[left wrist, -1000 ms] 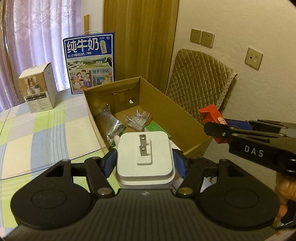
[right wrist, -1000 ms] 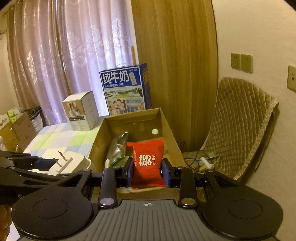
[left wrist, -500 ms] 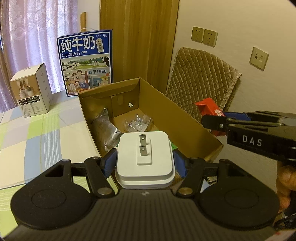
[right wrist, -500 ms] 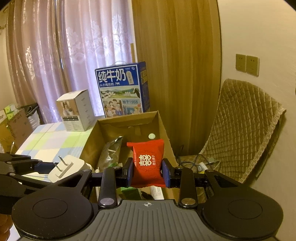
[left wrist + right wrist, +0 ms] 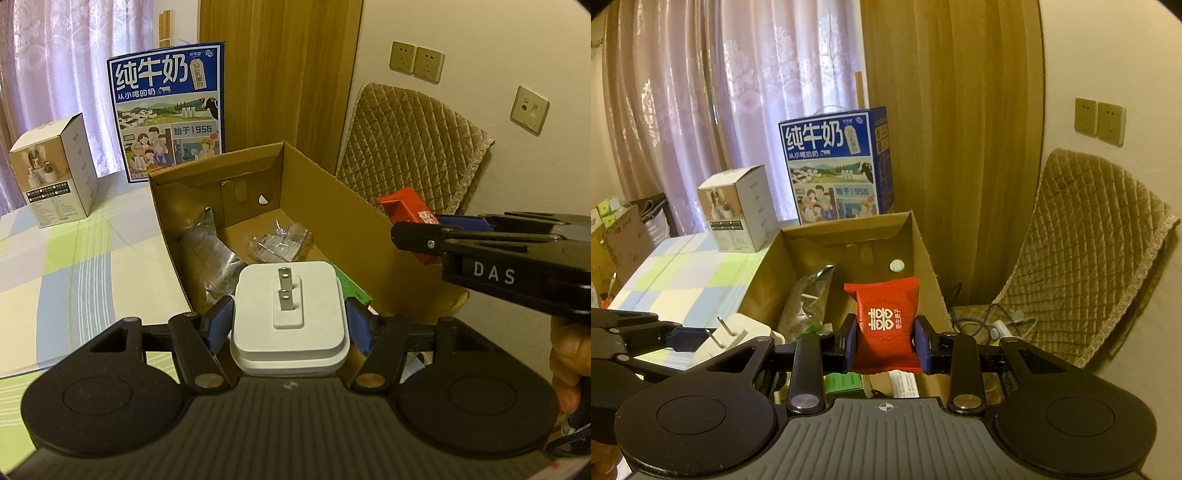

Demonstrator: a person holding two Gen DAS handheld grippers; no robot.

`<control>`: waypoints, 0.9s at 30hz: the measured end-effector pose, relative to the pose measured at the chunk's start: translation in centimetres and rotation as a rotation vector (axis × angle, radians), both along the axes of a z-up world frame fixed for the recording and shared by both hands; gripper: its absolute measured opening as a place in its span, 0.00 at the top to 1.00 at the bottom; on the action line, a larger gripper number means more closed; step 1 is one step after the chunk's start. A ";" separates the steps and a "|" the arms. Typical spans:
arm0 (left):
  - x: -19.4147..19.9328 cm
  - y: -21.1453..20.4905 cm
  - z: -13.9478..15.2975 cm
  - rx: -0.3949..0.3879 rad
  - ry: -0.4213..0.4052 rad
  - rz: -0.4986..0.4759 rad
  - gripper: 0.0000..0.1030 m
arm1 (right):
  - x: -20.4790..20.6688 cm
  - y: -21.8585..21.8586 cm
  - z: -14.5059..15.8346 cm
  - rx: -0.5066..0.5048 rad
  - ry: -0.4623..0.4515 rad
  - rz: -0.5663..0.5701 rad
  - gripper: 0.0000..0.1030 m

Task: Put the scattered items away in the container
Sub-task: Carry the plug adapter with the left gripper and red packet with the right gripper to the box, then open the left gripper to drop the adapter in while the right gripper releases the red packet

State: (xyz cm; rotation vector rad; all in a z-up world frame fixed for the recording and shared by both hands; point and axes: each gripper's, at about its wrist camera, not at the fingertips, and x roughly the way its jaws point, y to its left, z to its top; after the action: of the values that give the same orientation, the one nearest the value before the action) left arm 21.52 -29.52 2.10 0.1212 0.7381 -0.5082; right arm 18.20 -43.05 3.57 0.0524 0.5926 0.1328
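Cardboard box (image 5: 332,206) sits open on the checked surface (image 5: 92,266). Left gripper (image 5: 290,325) fingers clamp a white plug adapter (image 5: 290,306); right gripper (image 5: 886,341) fingers pinch a red packet (image 5: 886,317). Best carry both past the near wall before releasing, avoiding collision.

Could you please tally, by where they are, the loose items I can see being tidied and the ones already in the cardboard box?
Held in a gripper: 2, the white plug adapter and the red packet.
Lying in the cardboard box: 3 that show, the silver foil bag, the clear wrapped bundle and a green pack.
Total: 5.
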 end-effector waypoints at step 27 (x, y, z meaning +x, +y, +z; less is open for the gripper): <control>0.8 1.6 -0.7 -0.010 -0.014 0.026 0.35 | 1.7 0.0 -0.9 -0.019 0.019 0.005 0.71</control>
State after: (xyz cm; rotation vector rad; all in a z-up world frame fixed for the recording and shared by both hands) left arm 22.34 -27.95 1.43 0.1053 0.7221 -0.4856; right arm 19.95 -43.01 2.68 0.0335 0.6130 0.1313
